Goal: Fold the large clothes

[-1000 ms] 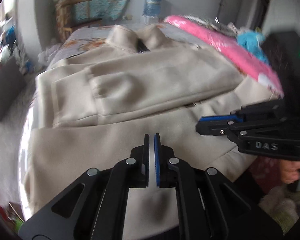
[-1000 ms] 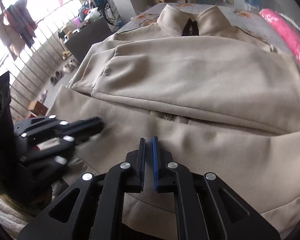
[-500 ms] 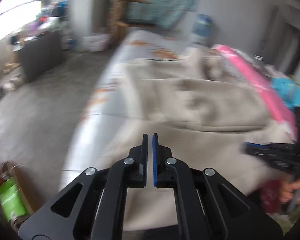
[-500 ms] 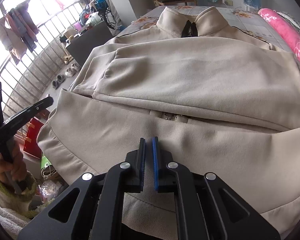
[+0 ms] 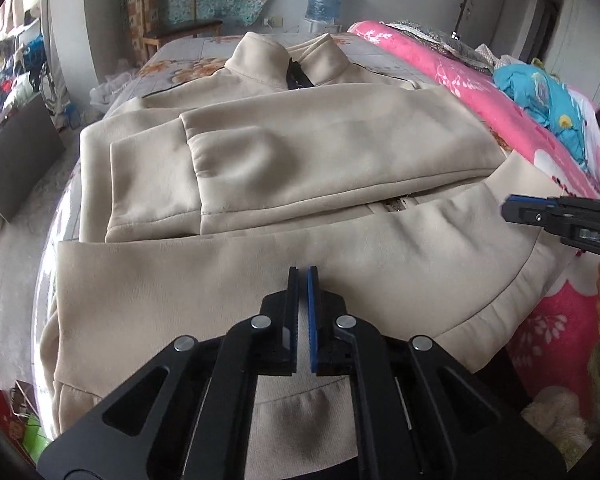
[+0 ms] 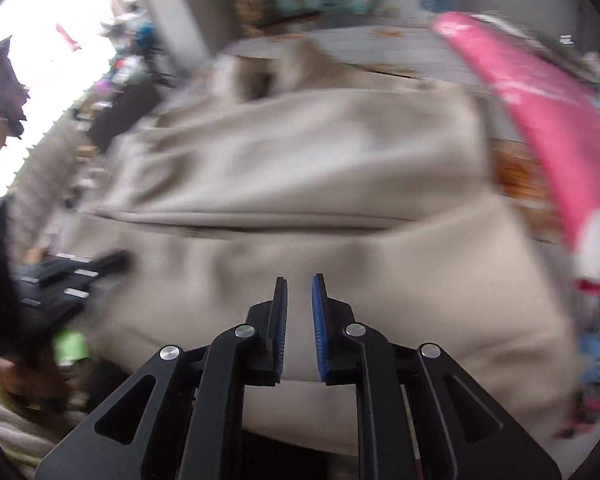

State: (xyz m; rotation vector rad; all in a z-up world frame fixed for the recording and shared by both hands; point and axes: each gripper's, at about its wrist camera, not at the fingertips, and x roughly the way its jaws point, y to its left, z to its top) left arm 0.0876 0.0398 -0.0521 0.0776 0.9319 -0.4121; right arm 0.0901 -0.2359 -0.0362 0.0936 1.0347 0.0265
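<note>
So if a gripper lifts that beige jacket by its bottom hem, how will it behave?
The beige jacket would probably be floppy: it lies in soft folds and its hem drapes over the bed edge. It looks thick, likely fairly heavy, so the rest would sag and drag. The folded sleeve may slide off.

The large beige jacket (image 5: pixel 300 168) is soft, matt, brushed cloth; the pink floral blanket (image 5: pixel 480 92) looks fleecy; the gripper fingers (image 5: pixel 293 312) are matt black plastic.
</note>
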